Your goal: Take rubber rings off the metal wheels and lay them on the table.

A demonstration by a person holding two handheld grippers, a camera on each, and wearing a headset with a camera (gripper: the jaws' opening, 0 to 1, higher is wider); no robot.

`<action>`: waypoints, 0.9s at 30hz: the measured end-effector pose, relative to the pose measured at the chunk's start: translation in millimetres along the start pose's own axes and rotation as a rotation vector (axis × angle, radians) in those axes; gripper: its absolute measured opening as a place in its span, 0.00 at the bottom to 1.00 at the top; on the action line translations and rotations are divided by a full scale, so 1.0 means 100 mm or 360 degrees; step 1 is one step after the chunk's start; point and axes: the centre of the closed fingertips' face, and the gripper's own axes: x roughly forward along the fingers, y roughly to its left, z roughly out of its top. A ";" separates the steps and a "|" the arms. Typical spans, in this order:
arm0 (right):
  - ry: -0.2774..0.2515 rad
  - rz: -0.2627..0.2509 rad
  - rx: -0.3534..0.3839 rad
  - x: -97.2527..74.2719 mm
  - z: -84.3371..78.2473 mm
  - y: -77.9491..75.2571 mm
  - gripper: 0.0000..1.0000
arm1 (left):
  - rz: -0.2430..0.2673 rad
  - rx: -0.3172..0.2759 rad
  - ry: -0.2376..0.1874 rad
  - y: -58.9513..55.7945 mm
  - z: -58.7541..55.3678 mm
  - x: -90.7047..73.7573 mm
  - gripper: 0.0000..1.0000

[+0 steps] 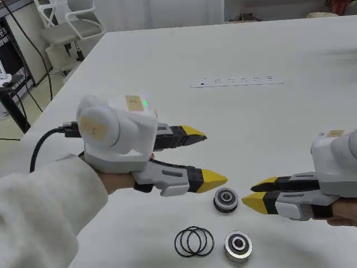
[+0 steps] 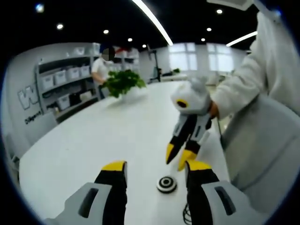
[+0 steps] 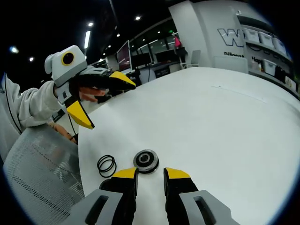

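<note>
**A:** Which step is in hand?

**B:** As I judge it, one wheel is done and the next is being approached. Loose black rings lie overlapped on the white worktop, just beside the near wheel, whose rim looks like bare metal. The far wheel sits flat between the two tools, and its dark rim suggests rubber is on it.

**A:** And the tools?

**B:** The left tool hangs above the worktop with its jaws wide apart, holding nothing. The right tool points at the far wheel with its jaws a narrow gap apart, also empty. Neither touches the wheel.

**A:** What does the next move call for?

**B:** Probably one tool steadies the far wheel while the other works a tip under a ring and rolls it off. The wheel could slide on the smooth worktop.

**A:** Do the views differ?

**B:** The head view takes in both wheels and the rings together. The right tool's view looks straight along its jaws at the far wheel, just past the tips. The left tool's view adds the room: a plant, shelves and a person standing beyond.
</note>
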 end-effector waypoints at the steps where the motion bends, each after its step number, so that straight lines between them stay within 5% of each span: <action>1: 0.0003 0.0003 -0.0005 0.01 0.00 0.01 0.19 | -0.0007 -0.0009 0.0002 -0.01 -0.04 0.04 0.50; 9: 0.0060 0.0037 -0.0043 0.11 -0.09 0.01 0.19 | -0.0087 -0.0076 0.0098 -0.07 -0.34 0.26 0.38; 17: 0.0086 0.0063 -0.0099 0.22 -0.12 0.05 0.22 | -0.0143 -0.0042 0.0223 -0.17 -0.64 0.45 0.27; 27: 0.0086 0.0053 -0.0143 0.28 -0.12 0.06 0.24 | -0.0125 -0.0124 0.0208 -0.15 -0.72 0.50 0.19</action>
